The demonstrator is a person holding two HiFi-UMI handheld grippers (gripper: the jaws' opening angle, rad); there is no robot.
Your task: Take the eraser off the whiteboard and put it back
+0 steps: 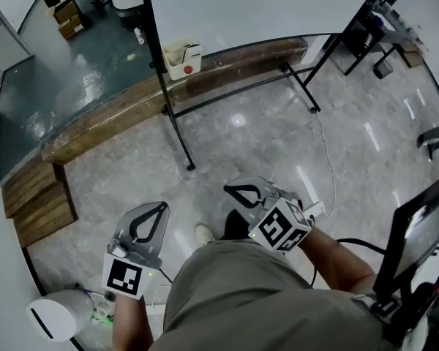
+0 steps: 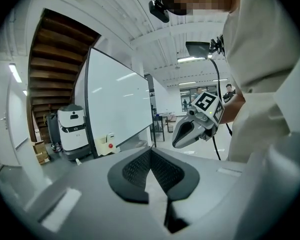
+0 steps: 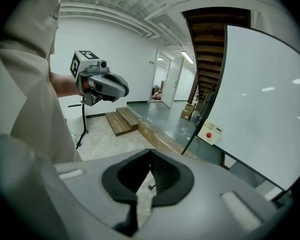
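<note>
- The whiteboard (image 1: 256, 6) stood on its black stand (image 1: 177, 134) at the far side of the floor, in front of a long wooden step (image 1: 117, 119).
- A cream block with a red spot, which I took for the eraser (image 1: 183, 58), sat at the board's lower left corner, just beside the stand's left post. The right gripper view showed it in the same place (image 3: 210, 132).
- The left gripper (image 1: 156, 211) was held near the person's body, well apart from the board. Its jaws were pressed together with nothing between them, as its own view showed.
- The right gripper (image 1: 235, 191) was also near the body, to the right of the left one. Its jaws met at the tips and held nothing.
- With the eraser on the board and both grippers empty and far from it, the scene fitted two stages. The eraser could have been waiting to be taken off, or it could already have been put back.
- Judged from its shape, the block looked wide and boxy, so any grip on it would need the jaws spread well past its sides and squared to its flat faces, not its corners.
- The left post stood tight against the block, so the side away from the post looked the freer one.
- A cable (image 1: 329, 174) lay on the floor near the stand's right foot, a thing to step around.
</note>
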